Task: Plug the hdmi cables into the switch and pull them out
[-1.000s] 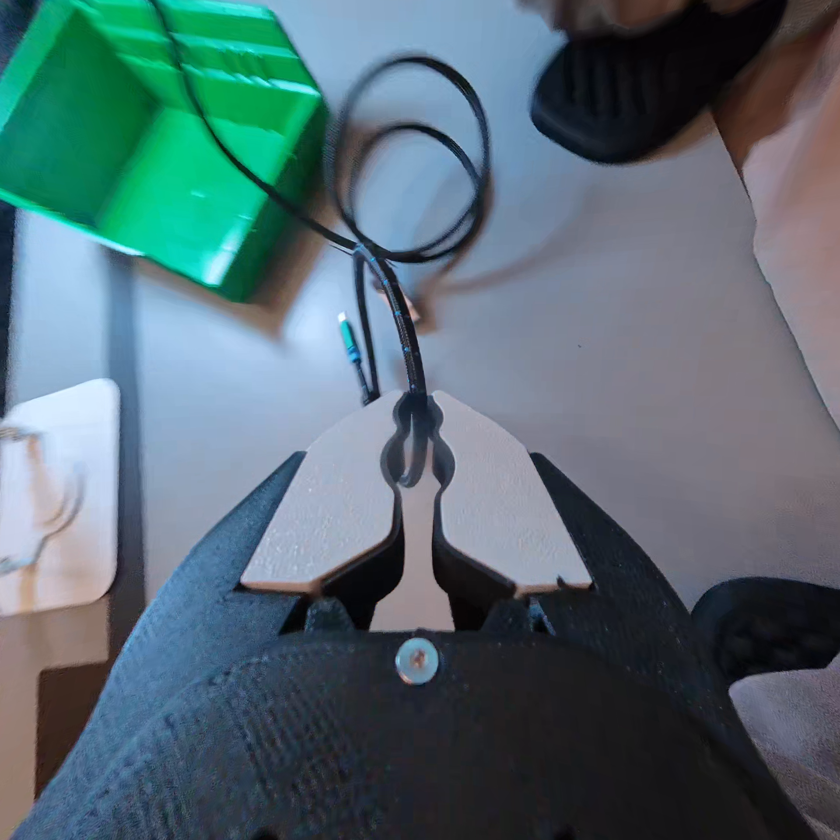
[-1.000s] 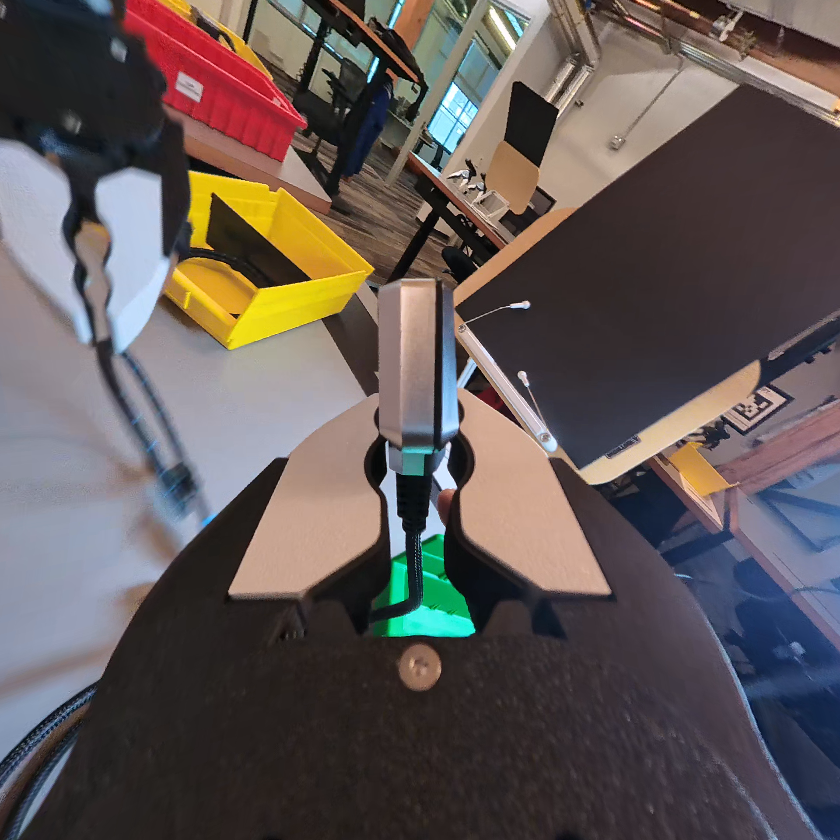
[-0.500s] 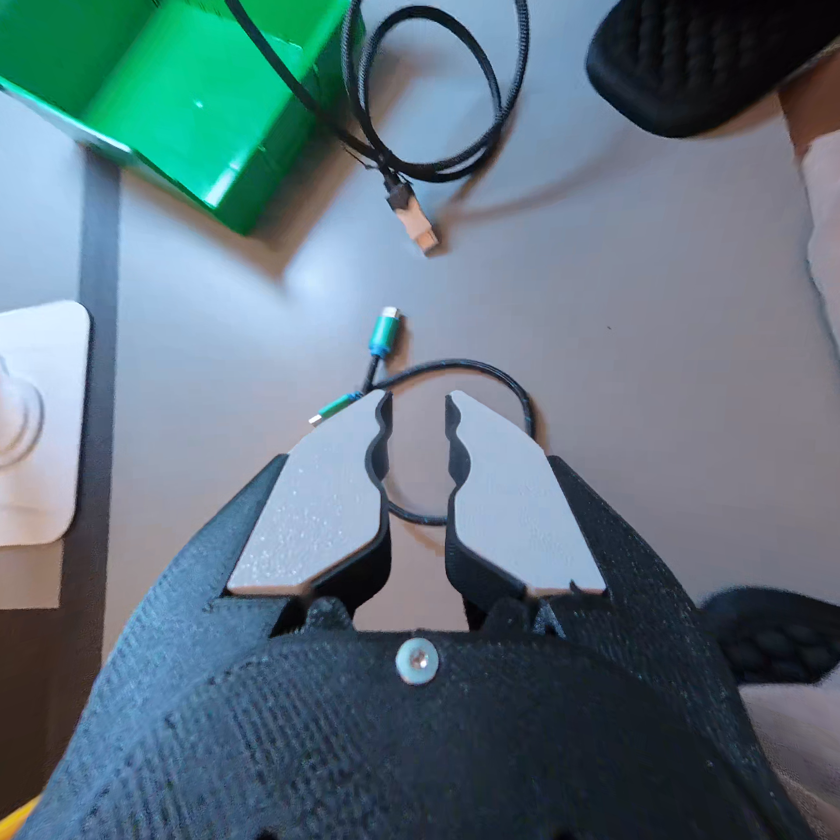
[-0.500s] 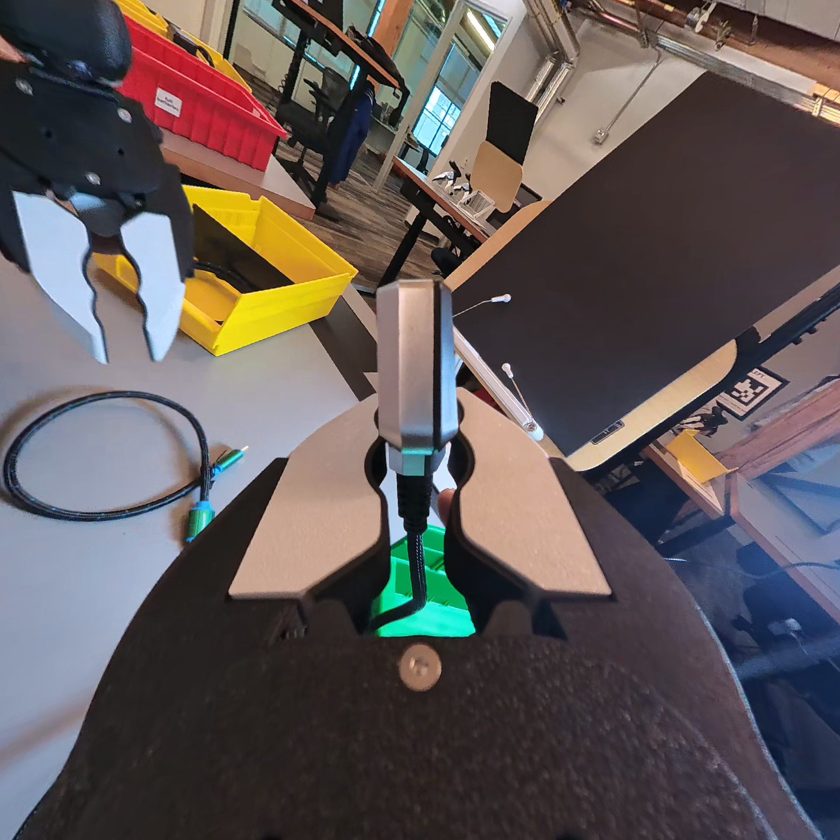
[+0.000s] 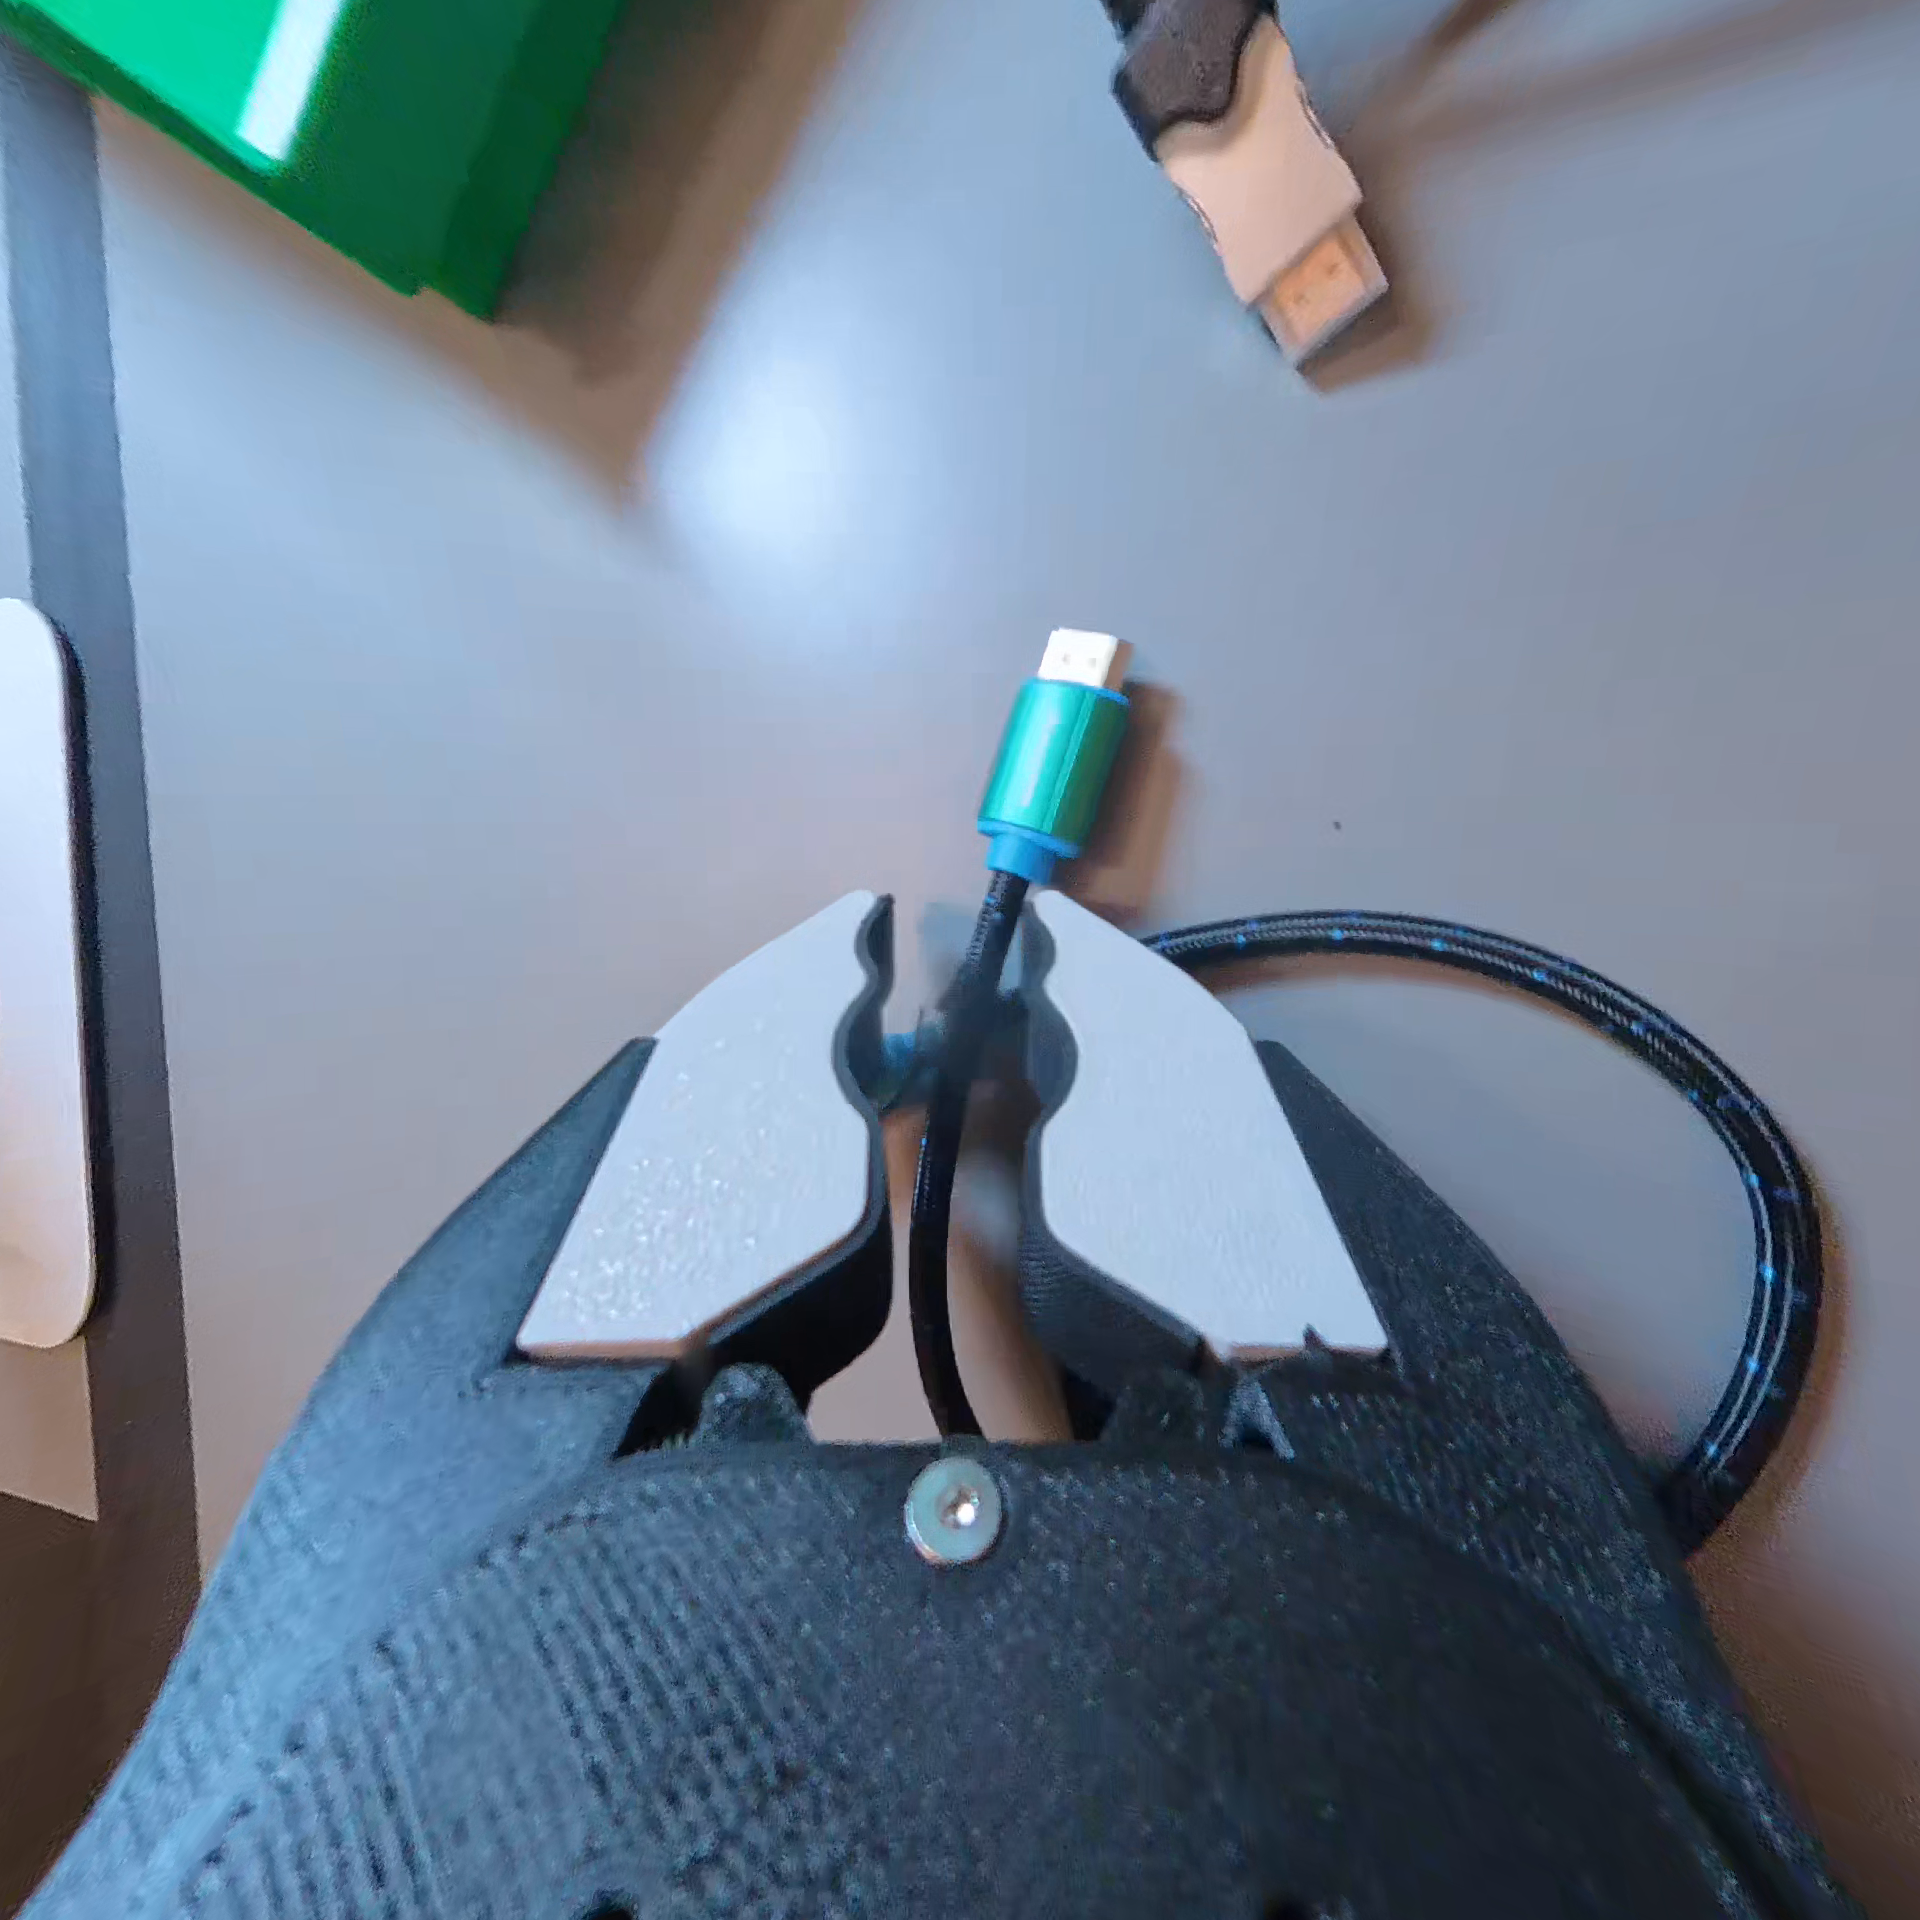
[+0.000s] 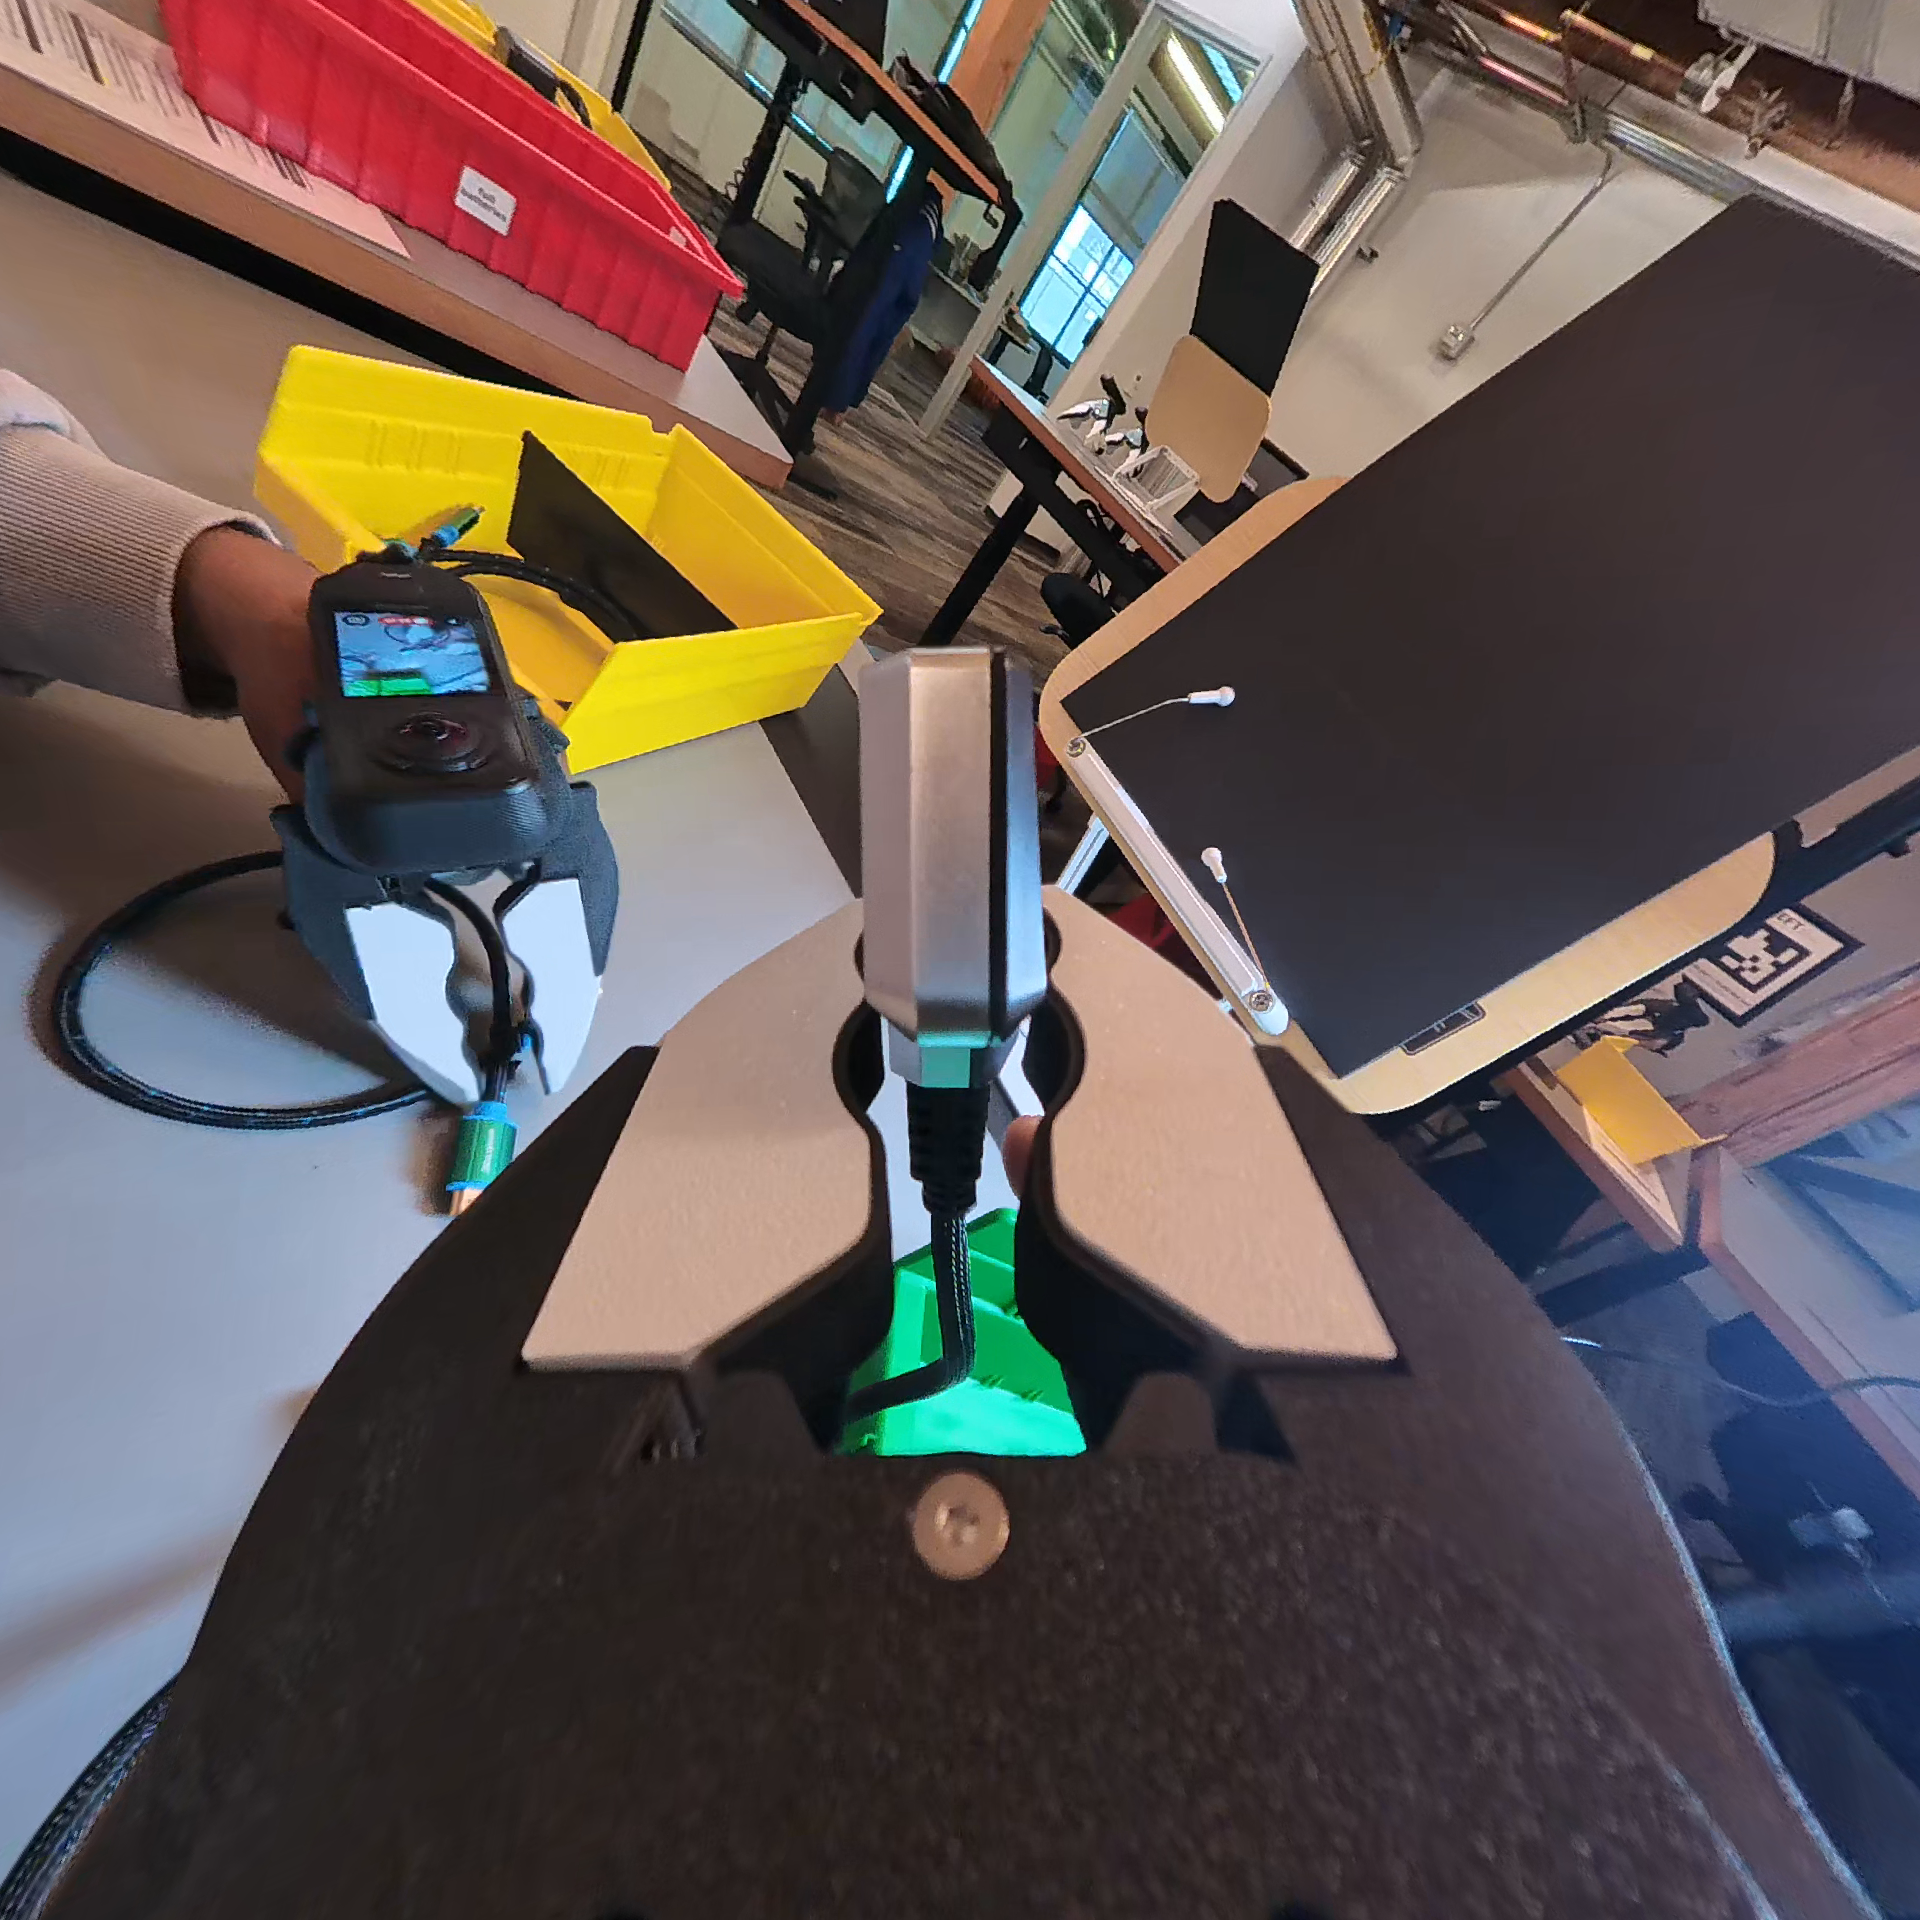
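Left hand-held gripper (image 5: 958, 914) low over the grey desk (image 5: 416, 727), fingers parted, braided cable (image 5: 1621, 1049) running between them; no clamping visible. Its green plug (image 5: 1051, 764) lies on the desk just past the fingertips. Left view alone shows a second, silver plug (image 5: 1283, 223) further on, near the green bin (image 5: 343, 135). Right hand-held gripper (image 6: 951, 997) clenched on the switch (image 6: 948, 842), held upright, one cable plugged in underneath. Right view alone shows the yellow bin (image 6: 717, 665) behind.
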Demonstrator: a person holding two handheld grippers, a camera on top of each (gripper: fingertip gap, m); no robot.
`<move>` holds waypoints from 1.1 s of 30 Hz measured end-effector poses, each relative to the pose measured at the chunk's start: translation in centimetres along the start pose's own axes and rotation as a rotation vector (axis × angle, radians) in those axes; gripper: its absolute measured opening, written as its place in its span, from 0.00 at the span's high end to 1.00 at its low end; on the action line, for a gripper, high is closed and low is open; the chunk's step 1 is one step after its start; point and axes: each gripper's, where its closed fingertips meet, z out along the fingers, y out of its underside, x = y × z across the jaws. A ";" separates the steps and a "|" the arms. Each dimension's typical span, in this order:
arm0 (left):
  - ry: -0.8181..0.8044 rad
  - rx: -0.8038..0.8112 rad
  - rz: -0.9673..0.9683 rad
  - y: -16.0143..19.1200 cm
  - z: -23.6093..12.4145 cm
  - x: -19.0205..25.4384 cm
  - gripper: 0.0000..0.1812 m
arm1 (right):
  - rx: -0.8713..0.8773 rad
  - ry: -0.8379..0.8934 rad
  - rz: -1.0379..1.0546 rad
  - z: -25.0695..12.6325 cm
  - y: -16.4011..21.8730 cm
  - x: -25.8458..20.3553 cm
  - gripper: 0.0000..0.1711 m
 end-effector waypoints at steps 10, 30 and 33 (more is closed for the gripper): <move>-0.046 -0.026 0.008 1.1 -4.1 -1.4 0.89 | -0.015 0.010 -0.005 0.1 0.3 0.1 0.87; 0.485 -0.212 0.005 0.7 -8.9 9.6 0.96 | -0.010 0.049 0.011 -1.0 0.3 1.5 0.87; 0.387 -0.001 0.058 -2.5 -13.3 8.6 0.96 | 0.001 0.061 0.013 -1.4 0.0 1.9 0.87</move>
